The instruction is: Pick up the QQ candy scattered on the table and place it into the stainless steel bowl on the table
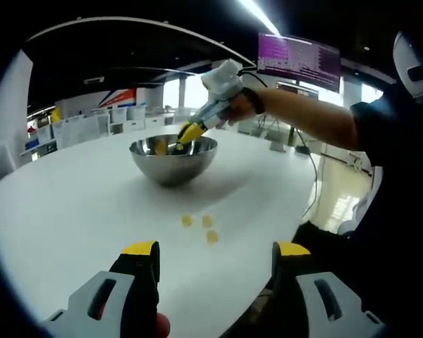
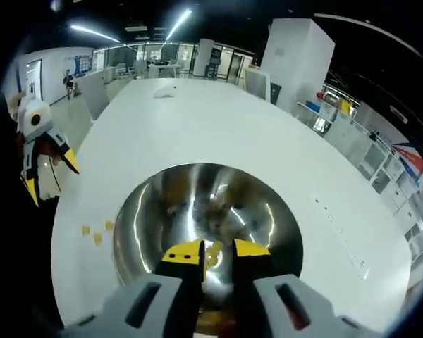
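Observation:
Three yellow QQ candies [image 1: 206,220] lie close together on the white table [image 1: 70,211], just ahead of my open left gripper [image 1: 216,250], which has nothing between its fingers. Behind them stands the stainless steel bowl [image 1: 173,169]. A hand holds my right gripper [image 1: 185,135] over the bowl's rim. In the right gripper view my right gripper [image 2: 216,251] points down into the bowl [image 2: 282,204], its jaws nearly together on a yellow candy [image 2: 213,253]. The three candies [image 2: 96,239] lie left of the bowl, below the left gripper [image 2: 51,176].
The person's arm [image 1: 303,116] and dark-clothed body [image 1: 395,211] are at the right of the table. The table edge [image 1: 307,211] runs close to the candies. Office partitions and a purple screen [image 1: 298,60] stand far behind.

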Demonstrator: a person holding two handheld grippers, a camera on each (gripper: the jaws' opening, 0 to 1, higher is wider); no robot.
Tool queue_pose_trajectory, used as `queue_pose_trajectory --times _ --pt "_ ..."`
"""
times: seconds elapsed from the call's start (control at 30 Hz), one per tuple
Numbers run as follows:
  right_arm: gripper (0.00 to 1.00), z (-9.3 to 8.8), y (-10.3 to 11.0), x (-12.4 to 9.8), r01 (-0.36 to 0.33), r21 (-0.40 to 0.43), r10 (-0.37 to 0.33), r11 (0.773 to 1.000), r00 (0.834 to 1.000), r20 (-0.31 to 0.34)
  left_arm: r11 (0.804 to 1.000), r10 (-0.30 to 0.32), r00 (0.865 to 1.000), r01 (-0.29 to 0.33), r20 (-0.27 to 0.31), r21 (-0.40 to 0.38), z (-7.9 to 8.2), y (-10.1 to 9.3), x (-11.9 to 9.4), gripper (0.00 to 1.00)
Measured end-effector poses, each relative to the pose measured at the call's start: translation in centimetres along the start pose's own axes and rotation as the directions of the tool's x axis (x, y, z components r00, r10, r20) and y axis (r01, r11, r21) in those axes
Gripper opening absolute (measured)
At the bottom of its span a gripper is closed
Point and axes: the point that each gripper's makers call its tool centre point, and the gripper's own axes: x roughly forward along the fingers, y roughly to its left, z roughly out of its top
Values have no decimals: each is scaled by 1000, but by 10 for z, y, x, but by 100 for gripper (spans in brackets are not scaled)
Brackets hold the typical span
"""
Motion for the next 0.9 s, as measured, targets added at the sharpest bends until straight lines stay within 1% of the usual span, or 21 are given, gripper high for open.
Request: queue_pose_trajectory --times 0.1,0.23,0.33,0.47,0.6,0.67,0.77,0.8,0.9 --pt "18 4 3 -6 7 -6 -7 1000 1000 10 1000 -3 1000 3 0 3 1 -1 0 65" --pt "18 9 -7 -12 24 -9 -24 1000 999 25 1000 -1 1000 1 0 6 2 -1 0 65" --pt "18 14 -7 -21 42 -19 -41 999 998 37 1000 1 1000 -1 1 7 3 -2 -1 65" --pt "18 23 0 -43 60 -38 -57 997 995 83 1000 1 1000 -1 1 8 3 -4 -1 65" --pt "18 24 5 -70 88 -38 -82 995 987 135 1000 5 1000 -5 -5 7 2 -4 -2 65" --pt "18 23 6 -85 106 -11 -102 994 980 172 1000 7 1000 -6 -4 12 3 -5 -2 65" --pt "18 20 6 -106 143 42 -149 989 963 225 1000 4 1000 -4 2 15 7 -8 -1 65" --pt "18 18 6 -115 150 70 -163 986 954 253 1000 4 1000 -4 3 17 8 -8 0 65" --pt "18 11 8 -132 156 142 -194 977 931 309 1000 2 1000 -2 1 18 8 -10 1 65"
